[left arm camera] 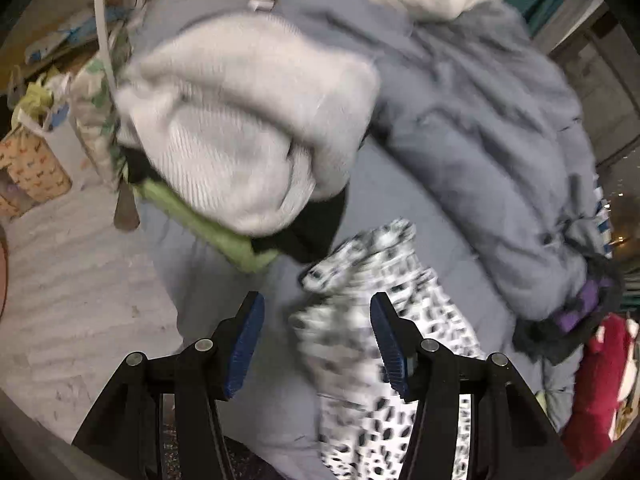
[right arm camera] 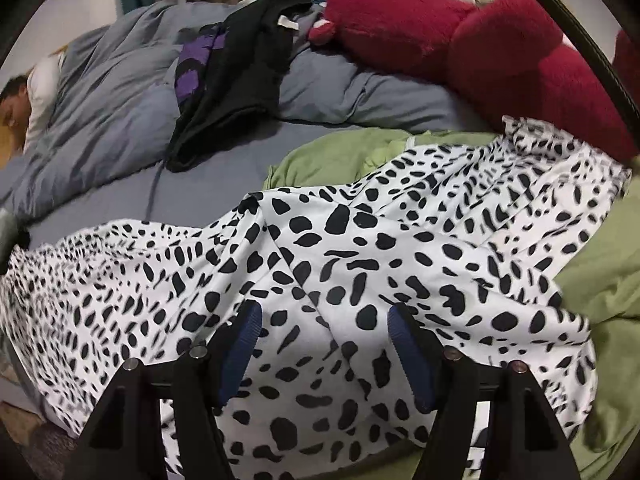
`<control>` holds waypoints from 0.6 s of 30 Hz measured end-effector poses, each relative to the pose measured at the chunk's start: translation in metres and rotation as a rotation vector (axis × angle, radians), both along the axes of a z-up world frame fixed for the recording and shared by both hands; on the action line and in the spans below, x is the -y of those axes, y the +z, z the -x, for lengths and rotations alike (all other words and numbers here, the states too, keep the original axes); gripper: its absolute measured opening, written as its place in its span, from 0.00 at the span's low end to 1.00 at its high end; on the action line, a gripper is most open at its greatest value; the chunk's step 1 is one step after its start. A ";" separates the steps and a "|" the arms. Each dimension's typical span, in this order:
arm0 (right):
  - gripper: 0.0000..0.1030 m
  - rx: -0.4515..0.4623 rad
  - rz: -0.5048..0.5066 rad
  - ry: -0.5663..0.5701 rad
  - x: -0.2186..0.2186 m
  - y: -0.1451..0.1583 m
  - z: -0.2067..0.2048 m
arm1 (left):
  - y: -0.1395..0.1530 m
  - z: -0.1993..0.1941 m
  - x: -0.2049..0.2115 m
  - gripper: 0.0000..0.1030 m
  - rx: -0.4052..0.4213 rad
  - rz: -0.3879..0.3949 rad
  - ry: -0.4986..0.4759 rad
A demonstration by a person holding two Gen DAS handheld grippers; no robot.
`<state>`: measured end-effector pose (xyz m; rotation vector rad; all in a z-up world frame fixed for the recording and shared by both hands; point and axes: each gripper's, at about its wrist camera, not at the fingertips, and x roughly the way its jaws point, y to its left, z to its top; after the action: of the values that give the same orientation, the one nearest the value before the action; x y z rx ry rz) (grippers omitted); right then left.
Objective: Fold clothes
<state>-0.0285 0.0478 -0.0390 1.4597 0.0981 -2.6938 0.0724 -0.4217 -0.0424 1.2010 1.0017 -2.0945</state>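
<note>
Left gripper (left arm camera: 316,312): your jaws stand apart, pointing steeply down at the bed. Nothing is clamped. A bunched, motion-blurred part of the spotted garment (left arm camera: 360,320) rises between the blue pads without pressing on either one.

Right gripper (right arm camera: 324,320): your jaws stand wide. The same spotted garment (right arm camera: 360,248), white with black spots, lies spread beneath and between the fingers; neither pad pinches it. Whether the fingertips touch the cloth cannot be told.

Containers: in the left wrist view, a patterned cardboard box (left arm camera: 34,168) sits on the floor at 9 o'clock. Its contents cannot be made out; pale bags are bunched just above it.

Task items:
- Spotted garment: draped over the near edge of the bed, covering most of the lower half of the right wrist view.
- Green garment (right arm camera: 328,152): under the spotted one, showing at 12 o'clock and 3 o'clock of it.
- Black and purple garment (right arm camera: 232,80): on the grey duvet (right arm camera: 100,100) at 11 o'clock.
- Grey knit sweater (left arm camera: 240,128): in the left wrist view, atop a stack at 11 o'clock, with green and black layers beneath.

Other: a red plush toy (right arm camera: 460,40) lies at 1 o'clock in the right wrist view. A person lies under the duvet at 9 o'clock.
</note>
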 end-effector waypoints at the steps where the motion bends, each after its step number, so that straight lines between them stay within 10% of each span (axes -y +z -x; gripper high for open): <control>1: 0.68 0.002 0.002 0.002 0.002 0.000 -0.001 | 0.006 0.008 -0.007 0.54 -0.014 -0.005 -0.042; 4: 0.68 0.007 -0.030 0.021 0.011 -0.003 -0.003 | 0.023 0.034 -0.030 0.54 -0.057 -0.020 -0.166; 8: 0.68 0.025 -0.093 0.038 0.021 -0.010 -0.004 | -0.024 0.118 -0.073 0.54 0.151 -0.033 -0.352; 18: 0.59 0.027 -0.161 0.041 0.020 -0.012 0.000 | -0.103 0.192 -0.091 0.54 0.377 -0.119 -0.363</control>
<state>-0.0290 0.0282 -0.0506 1.5162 0.3464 -2.6875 -0.1197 -0.3309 -0.1457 1.8711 0.7852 -1.9713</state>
